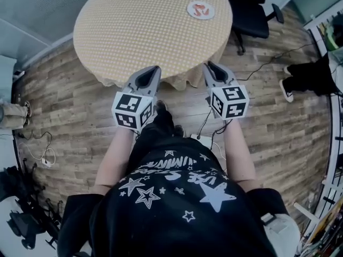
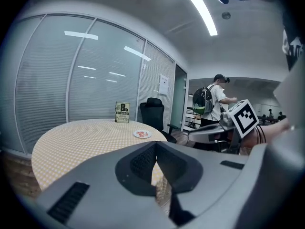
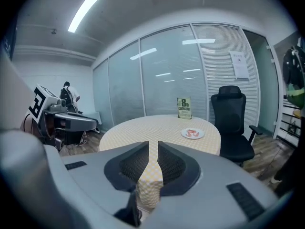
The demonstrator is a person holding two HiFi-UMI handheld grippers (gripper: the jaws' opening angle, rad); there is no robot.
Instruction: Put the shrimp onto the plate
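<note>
Shrimp (image 1: 201, 9), curled and orange-red, lie on the small round white plate (image 1: 191, 6) at the far right of your round table (image 1: 139, 25), which is draped in yellow checked cloth. Your left gripper (image 1: 153, 68), smooth grey plastic with ribbed dark pads, has its jaws pressed together at the tips, empty. Your right gripper (image 1: 210, 66) keeps a thin slit between its jaws, with only cloth visible through it. Both hover at the table's near edge, well apart from the plate. Only the gripper views show the book (image 3: 184, 108) standing upright behind the plate. The head view alone shows your star-printed black shirt (image 1: 177, 197).
</note>
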